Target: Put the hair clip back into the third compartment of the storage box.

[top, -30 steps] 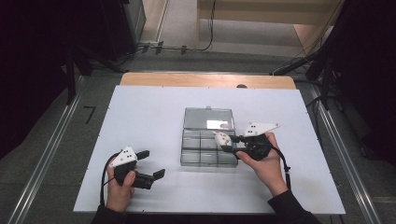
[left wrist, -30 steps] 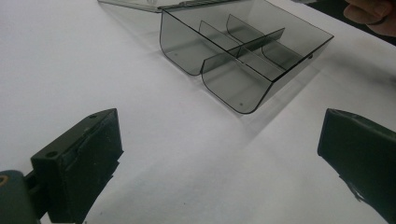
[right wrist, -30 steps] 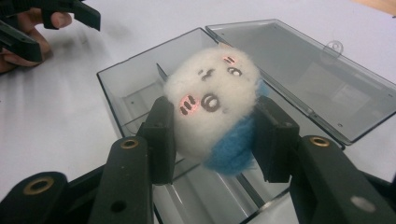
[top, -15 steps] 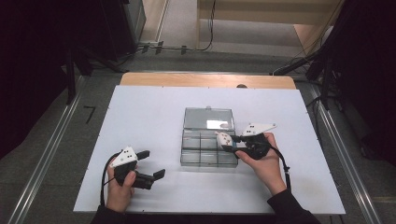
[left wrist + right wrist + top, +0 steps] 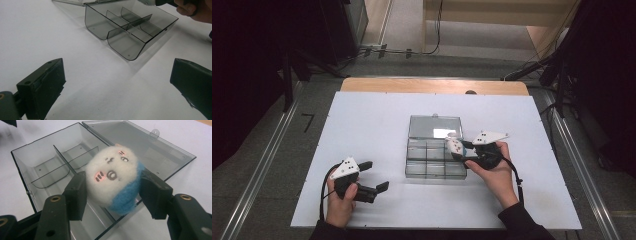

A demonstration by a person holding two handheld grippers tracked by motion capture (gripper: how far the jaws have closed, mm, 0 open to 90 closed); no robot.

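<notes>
Left gripper is resting near the table's front-left corner, jaws wide, nothing between them. Clear box is sitting mid-table, lid open. Right gripper, jaws just opening, is cradling a plush toy over the box's right edge.

White plush toy (blue-bottomed, pink-cheeked)

Both grippers are black-bodied, each topped with a pale three-cornered plate: left gripper, right gripper. Brass-ringed screw holes dot the blocky black jaws. Black cables trail back; dark sleeves cover both wrists.
</notes>
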